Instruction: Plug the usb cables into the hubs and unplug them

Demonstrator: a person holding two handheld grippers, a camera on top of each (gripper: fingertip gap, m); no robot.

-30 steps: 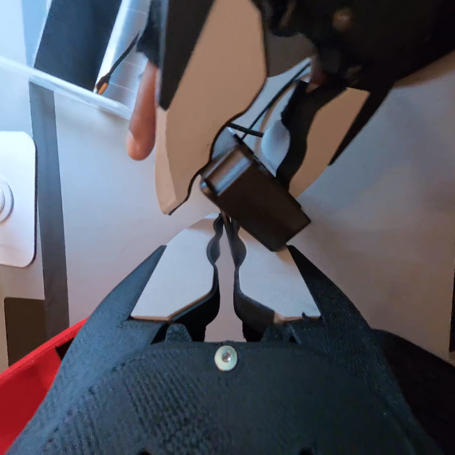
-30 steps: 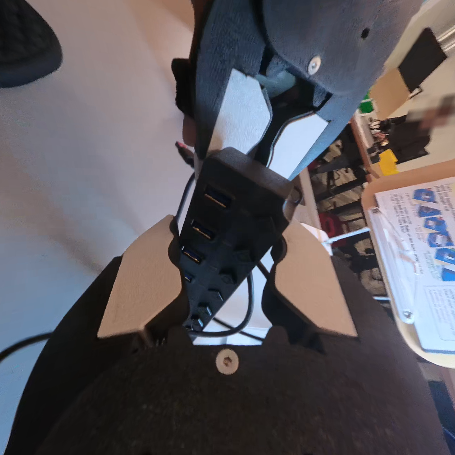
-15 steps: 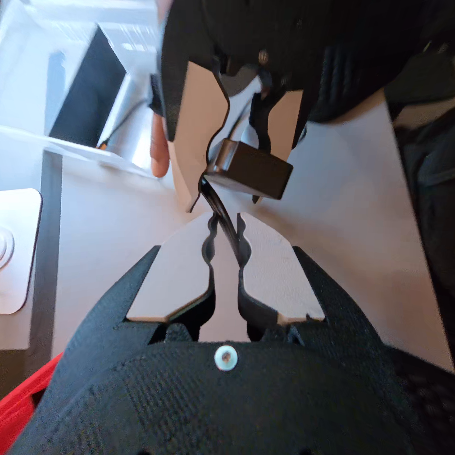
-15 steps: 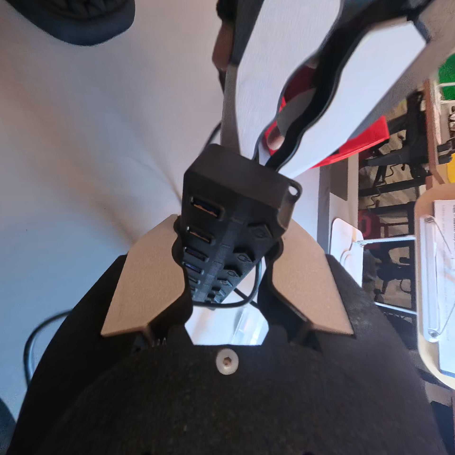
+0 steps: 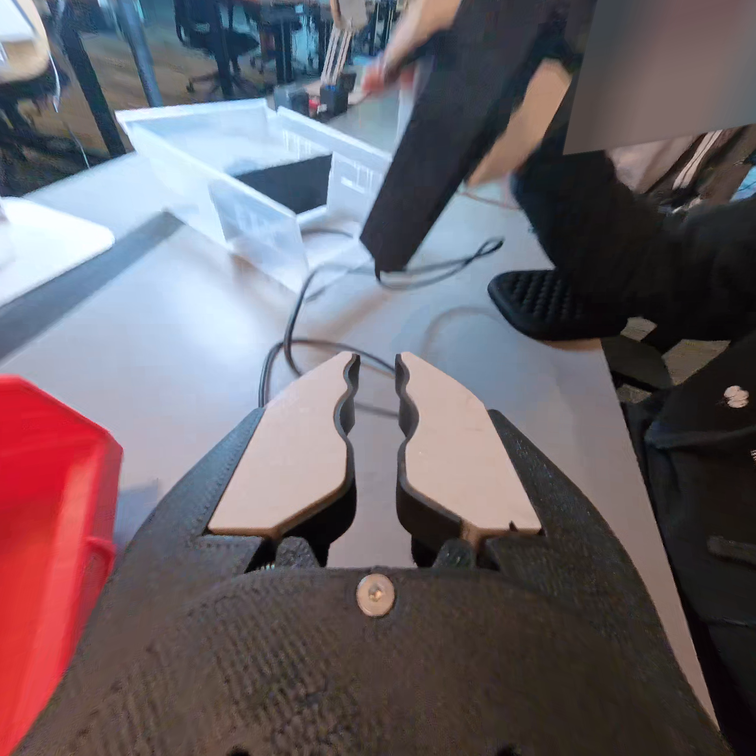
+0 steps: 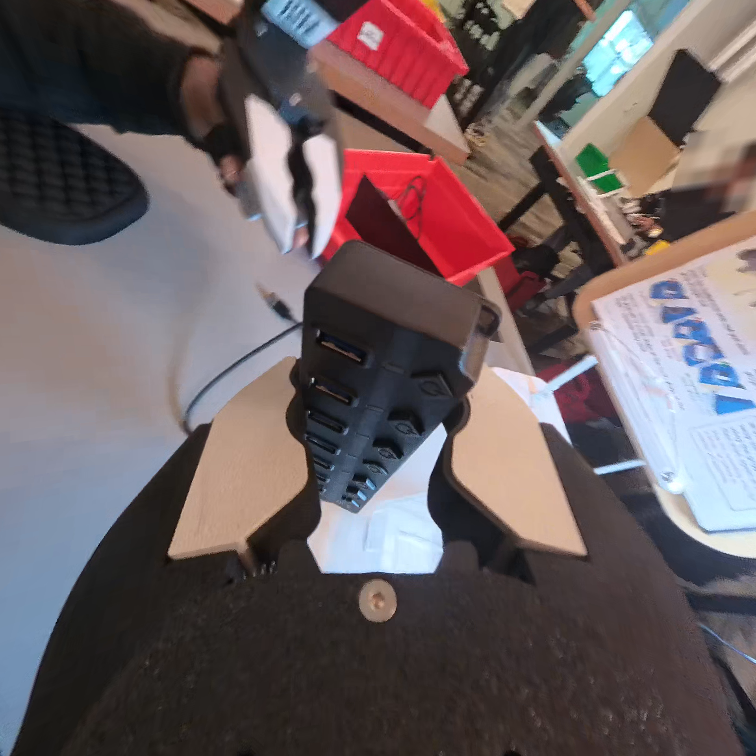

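Red bin (image 5: 45,532) blurred, cut off left.

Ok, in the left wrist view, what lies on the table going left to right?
Red plastic bin → clear plastic tray → looped black cable → left claw → long black hub → black mesh armrest.

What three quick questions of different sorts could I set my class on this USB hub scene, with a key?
1. True or false: the left gripper is gripping a cable plug.
2. What does the right gripper hold? A) black USB hub B) red bin C) white tray
3. Fill in: the loose black cable lies on the ____.
Key: 1 false, its fingers stand slightly apart with nothing between them; 2 A; 3 table.
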